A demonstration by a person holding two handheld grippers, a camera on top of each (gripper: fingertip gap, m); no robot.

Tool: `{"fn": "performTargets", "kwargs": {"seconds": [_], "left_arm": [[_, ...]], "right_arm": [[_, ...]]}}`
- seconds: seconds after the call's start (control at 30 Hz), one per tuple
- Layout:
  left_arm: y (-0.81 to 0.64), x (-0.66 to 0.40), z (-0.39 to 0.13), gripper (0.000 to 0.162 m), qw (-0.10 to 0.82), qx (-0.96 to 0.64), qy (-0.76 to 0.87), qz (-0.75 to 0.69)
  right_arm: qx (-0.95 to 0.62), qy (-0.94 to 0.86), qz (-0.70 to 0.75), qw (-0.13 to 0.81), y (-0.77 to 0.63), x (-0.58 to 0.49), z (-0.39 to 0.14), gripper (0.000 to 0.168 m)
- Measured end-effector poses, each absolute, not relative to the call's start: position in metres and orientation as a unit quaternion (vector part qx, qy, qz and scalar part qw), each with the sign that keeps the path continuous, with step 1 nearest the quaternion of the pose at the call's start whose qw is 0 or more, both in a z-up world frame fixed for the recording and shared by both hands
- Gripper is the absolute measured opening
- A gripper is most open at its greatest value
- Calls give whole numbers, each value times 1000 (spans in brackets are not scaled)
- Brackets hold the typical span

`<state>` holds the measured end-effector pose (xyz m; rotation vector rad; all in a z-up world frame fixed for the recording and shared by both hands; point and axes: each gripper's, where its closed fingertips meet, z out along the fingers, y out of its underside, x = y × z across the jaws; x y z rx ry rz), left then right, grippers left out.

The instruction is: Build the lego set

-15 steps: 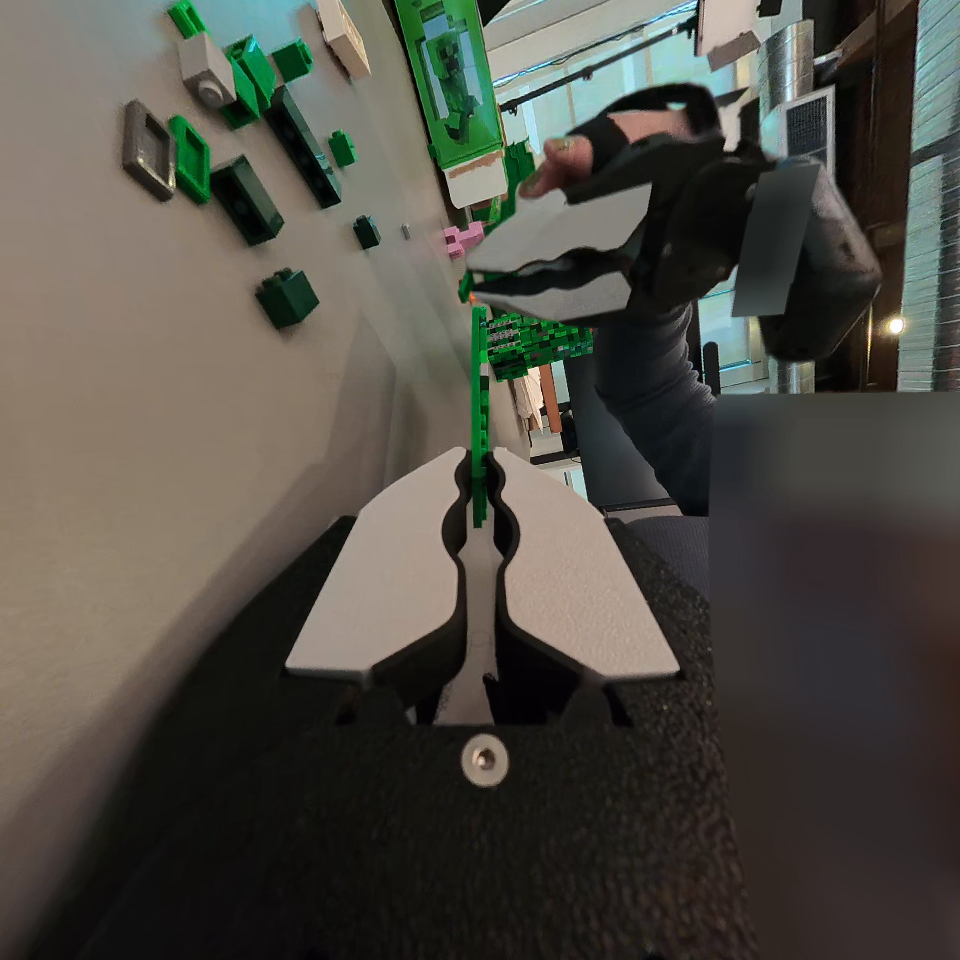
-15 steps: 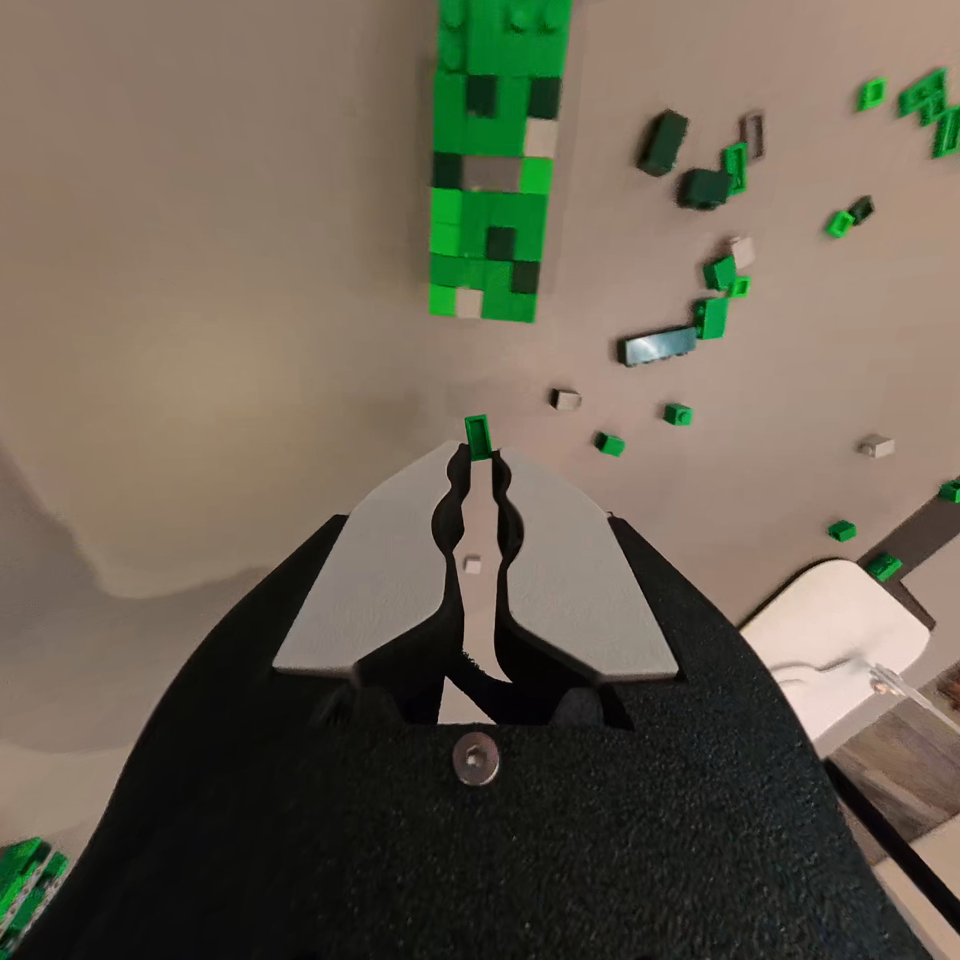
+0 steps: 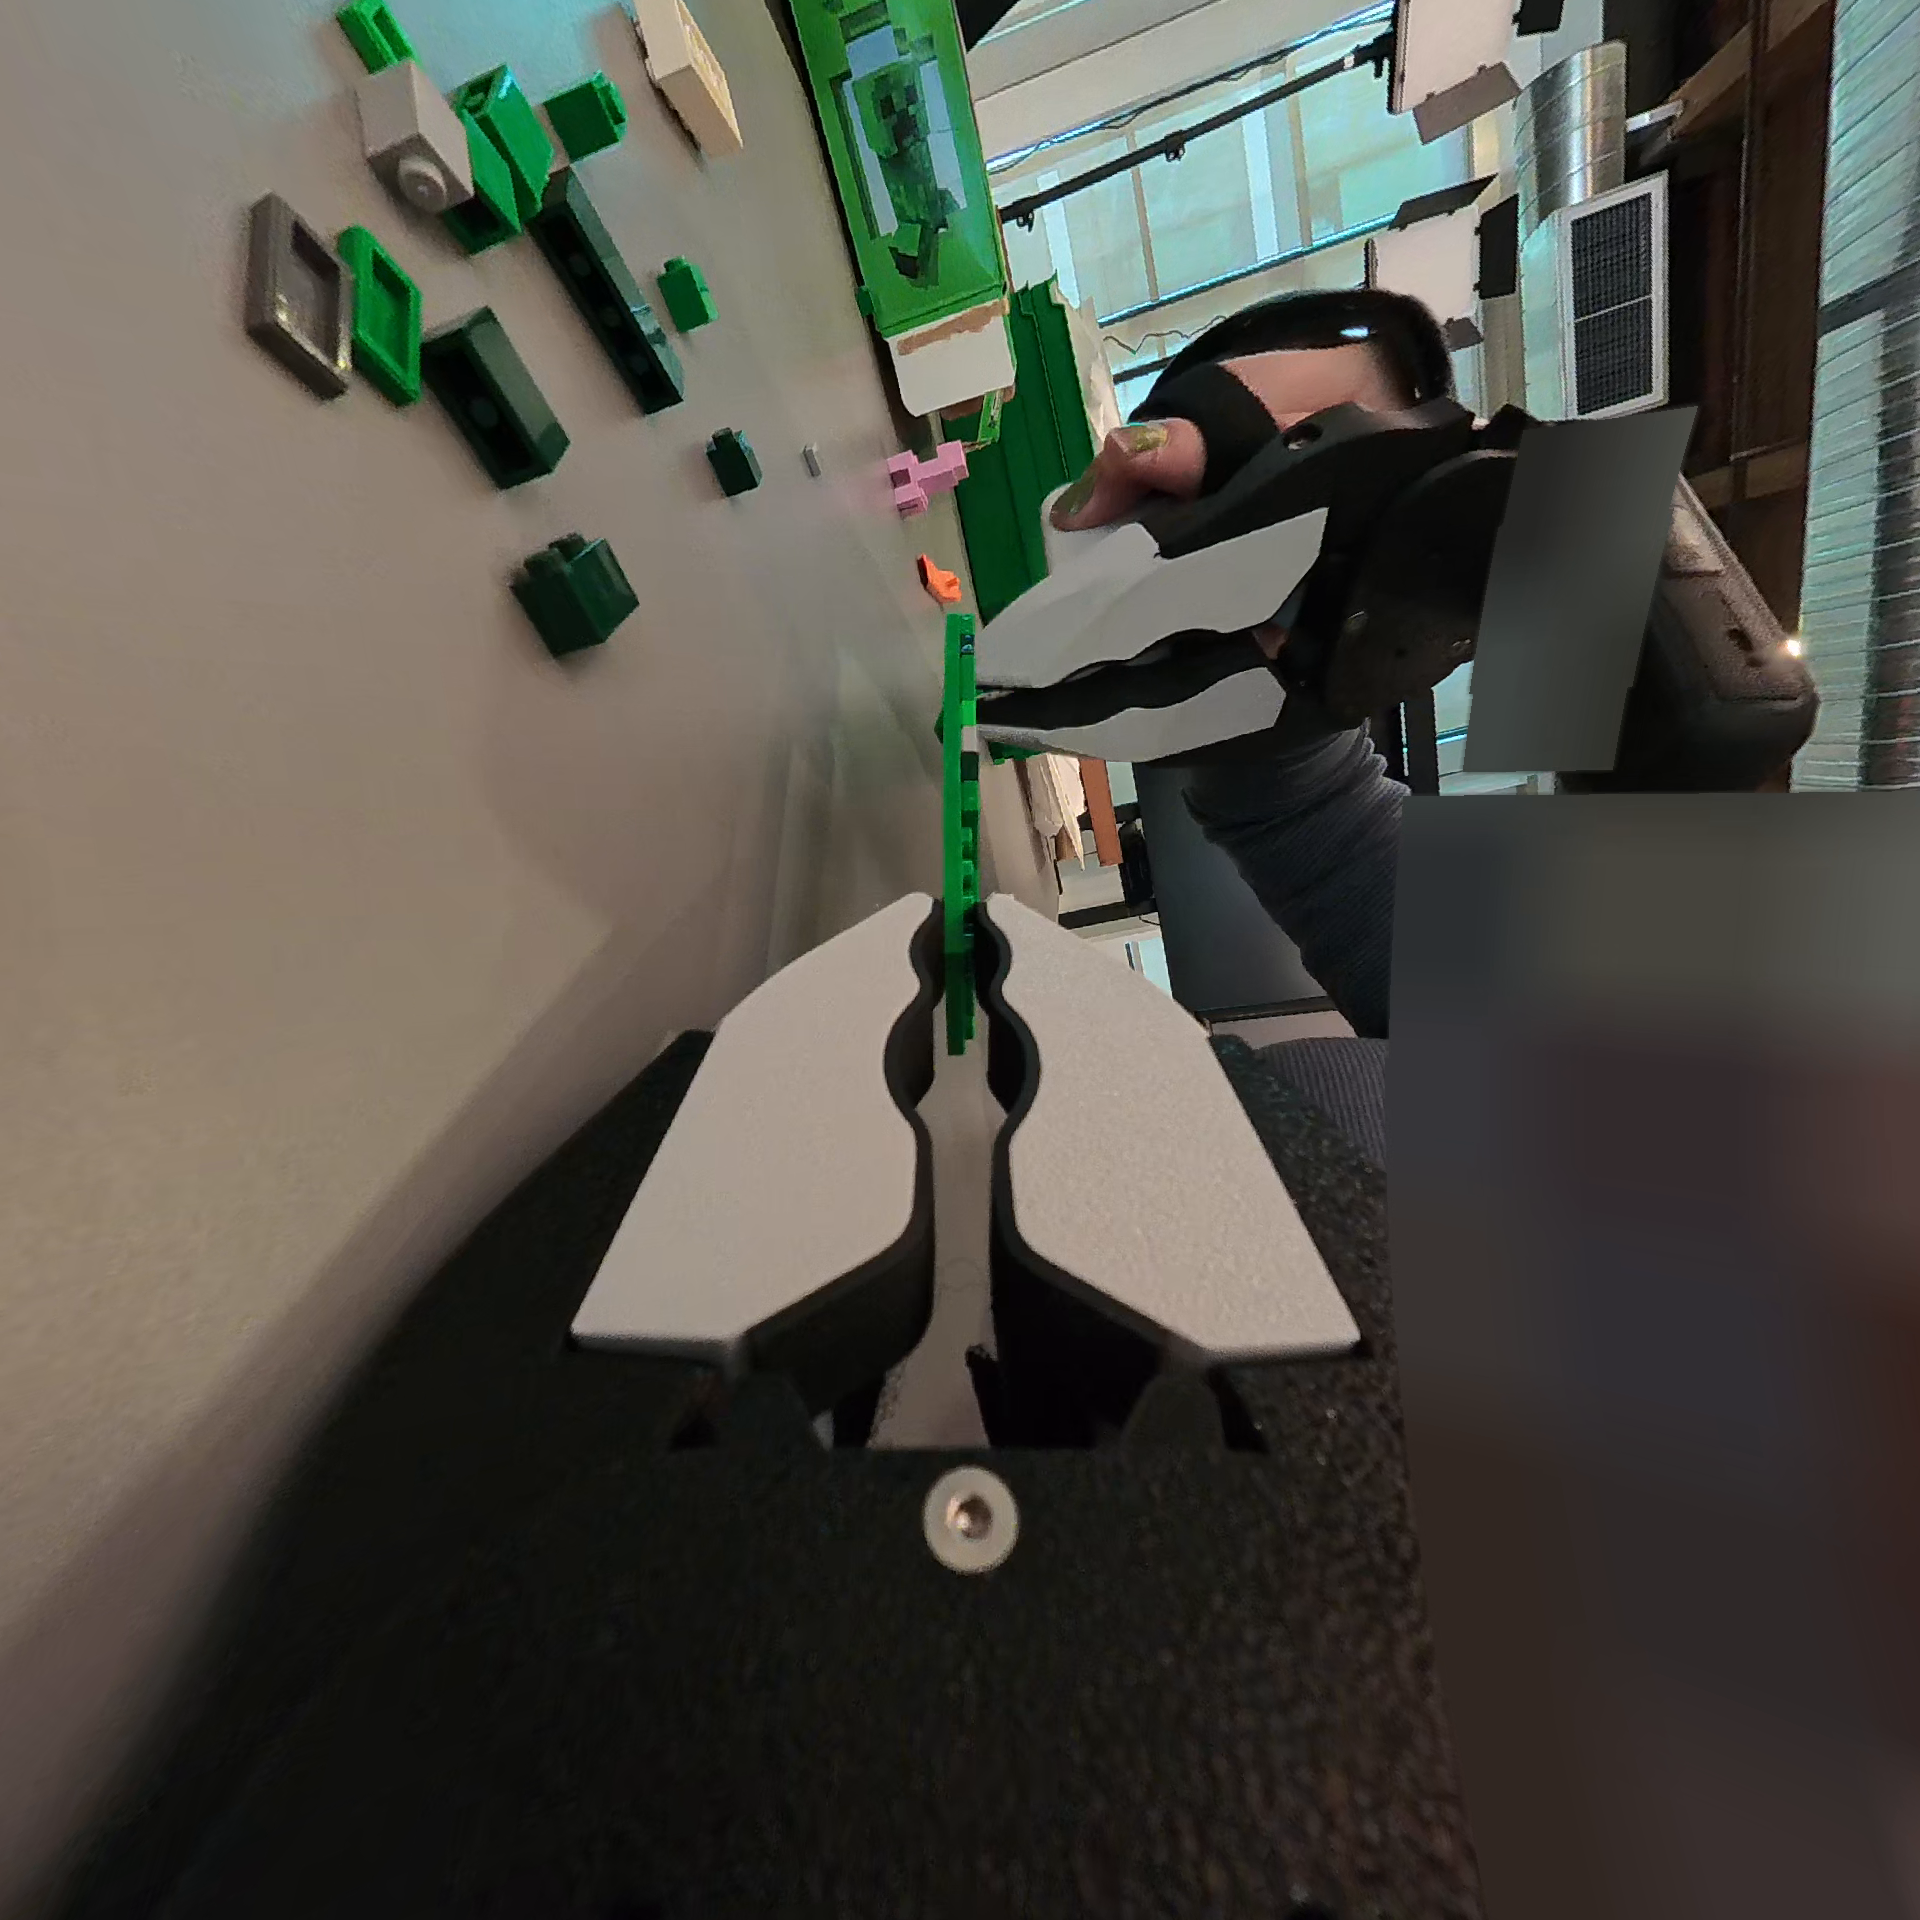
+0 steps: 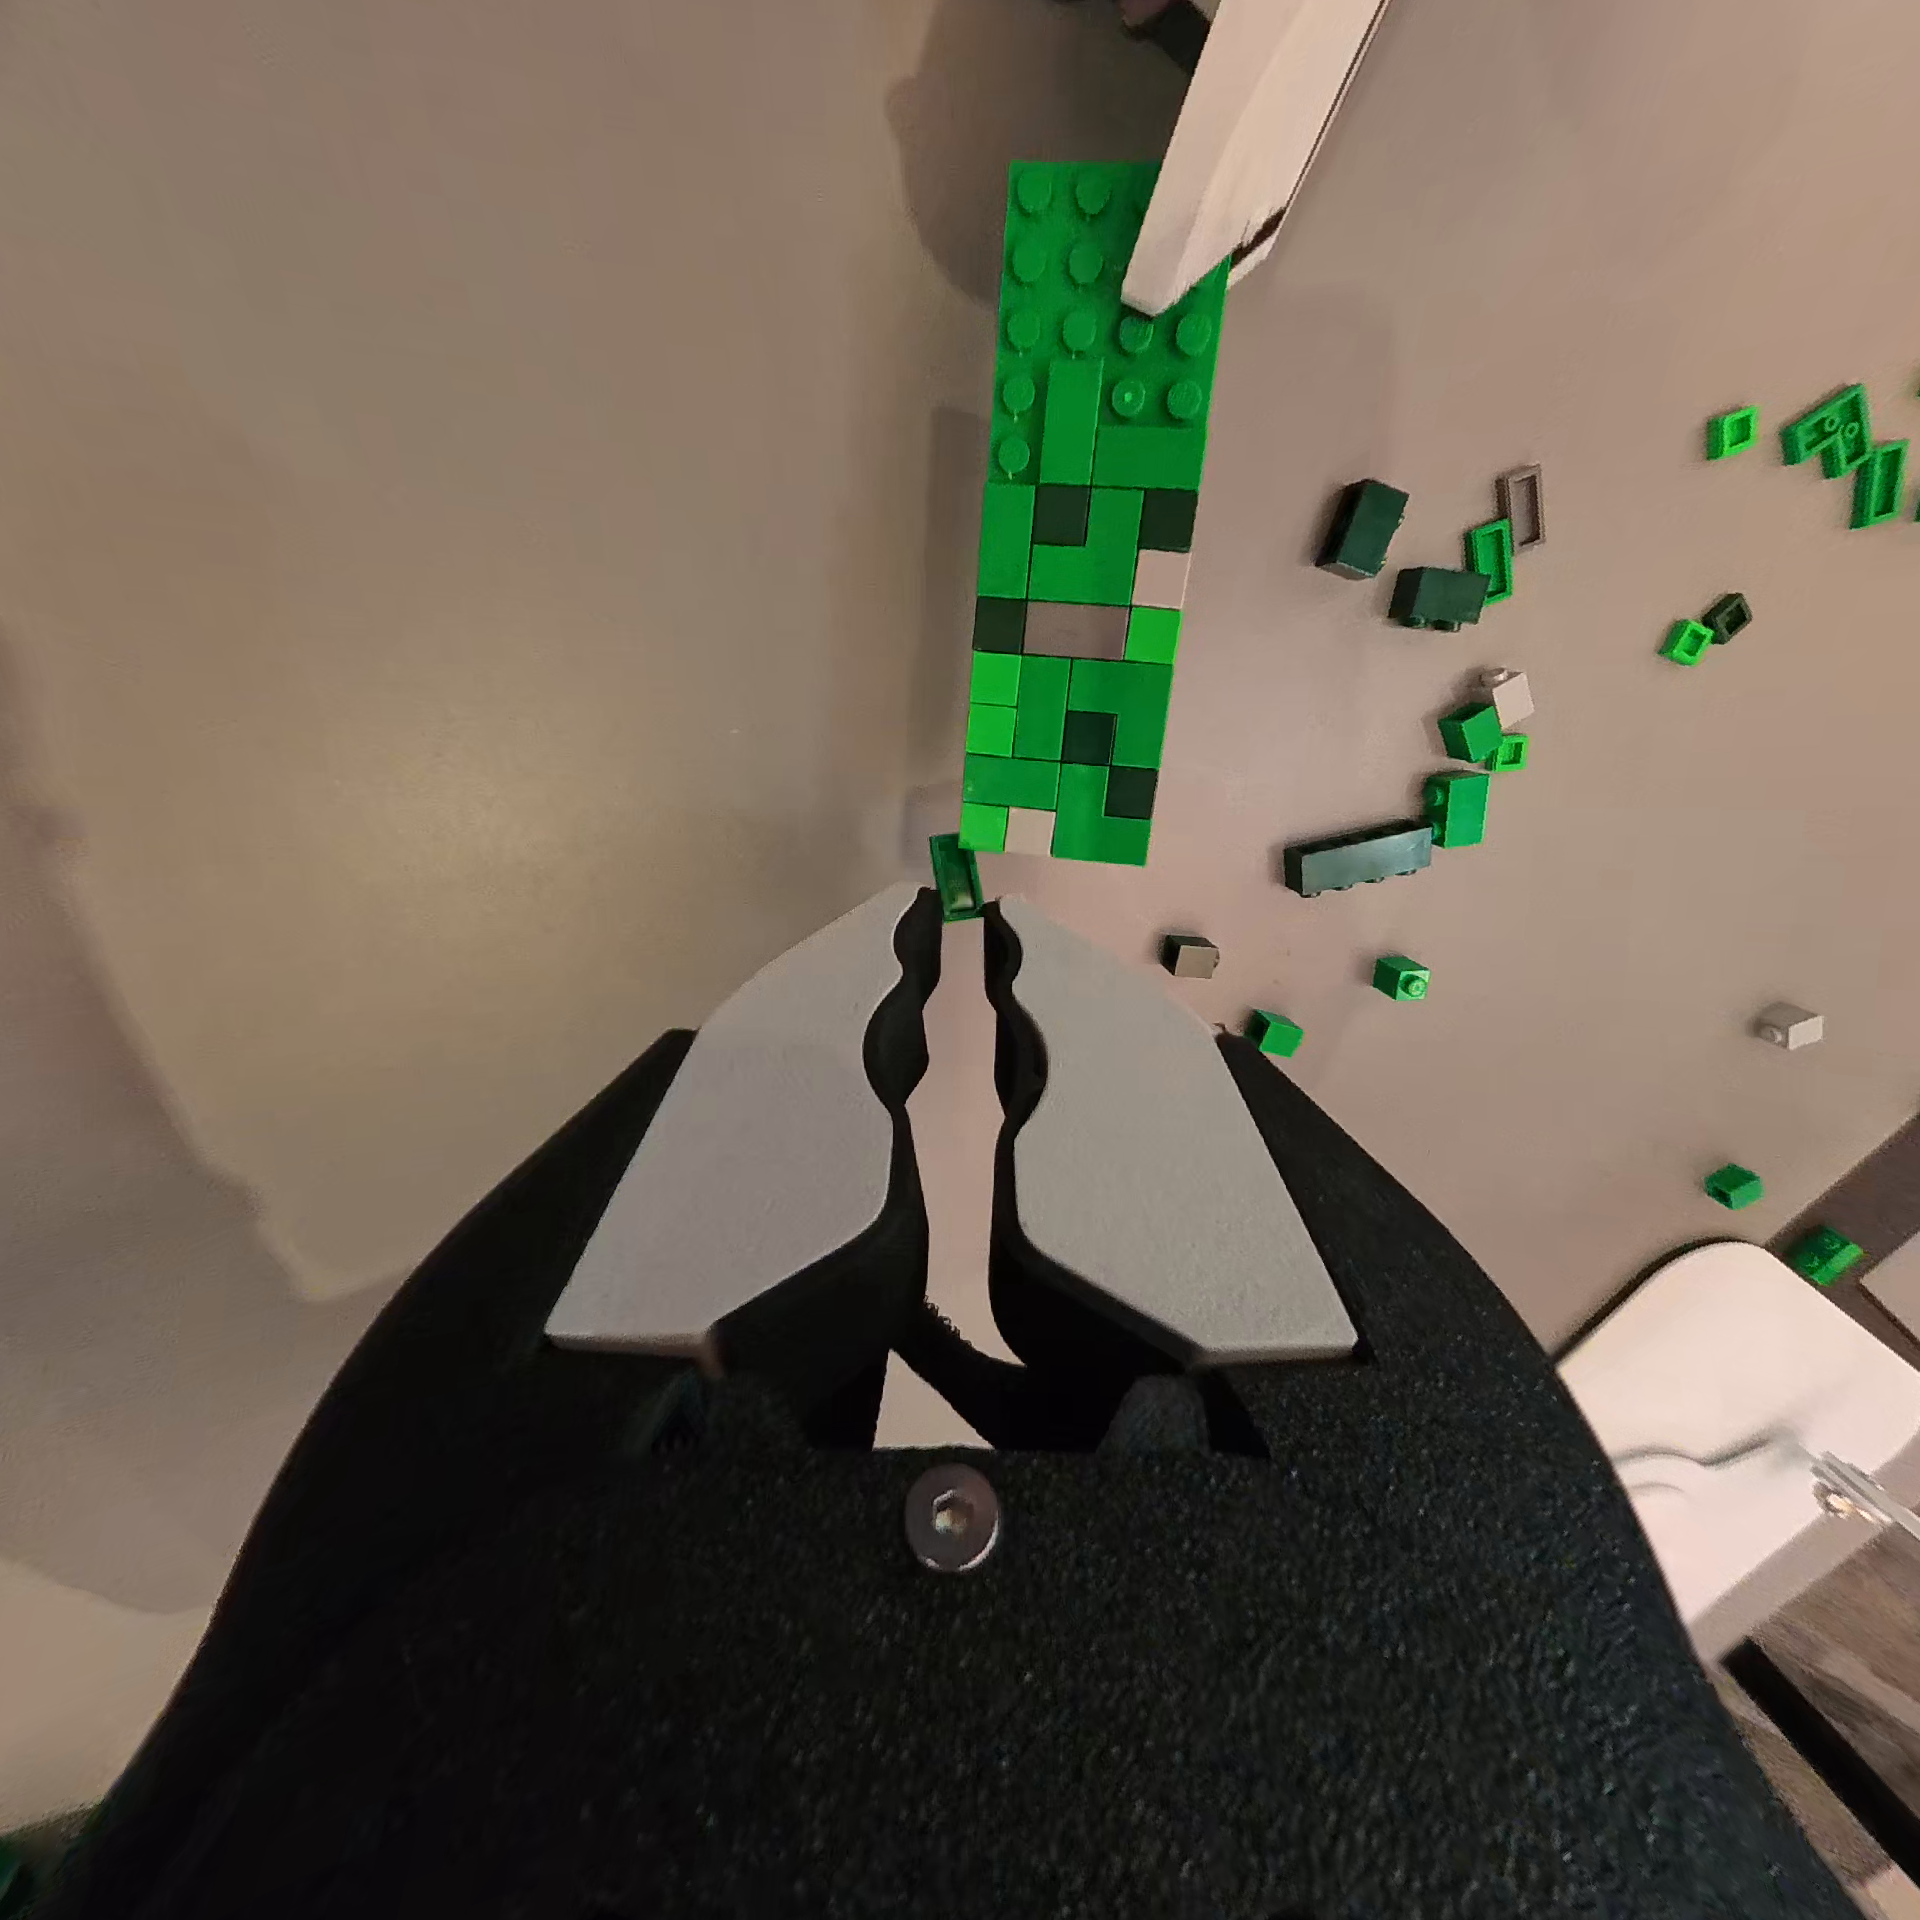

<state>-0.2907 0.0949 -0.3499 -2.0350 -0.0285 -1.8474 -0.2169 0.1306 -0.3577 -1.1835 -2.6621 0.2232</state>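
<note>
Left gripper (image 3: pixel 961 925) with jaws closed on the edge of the green lego plate (image 4: pixel 1081 540), plate held above the counter (image 4: pixel 416 520), right gripper (image 4: pixel 961 914) with jaws pinching a small green tile (image 4: pixel 956 878) at the plate's tiled end, loose bricks (image 4: pixel 1434 592) scattered on the counter

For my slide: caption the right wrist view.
Right gripper pinches a small green tile beside the green plate clamped by the left gripper.
</note>
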Motion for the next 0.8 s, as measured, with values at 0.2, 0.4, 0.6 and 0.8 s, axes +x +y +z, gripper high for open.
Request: {"fn": "performTargets", "kwargs": {"seconds": [0.2, 0.4, 0.6, 0.8], "left_arm": [[95, -290, -351, 4, 195, -728, -9, -657], [94, -290, -351, 4, 195, -730, -7, -655], [94, -290, -351, 4, 195, -730, -6, -654], [94, -290, -351, 4, 195, -732, -4, -653]], "right_arm": [[-410, -902, 86, 110, 129, -218, -358, 7], [-422, -897, 87, 93, 132, -215, -358, 7], [-453, -891, -21, -5, 172, -162, -365, 7], [-497, -817, -215, -199, 214, -71, -363, 7]]}}
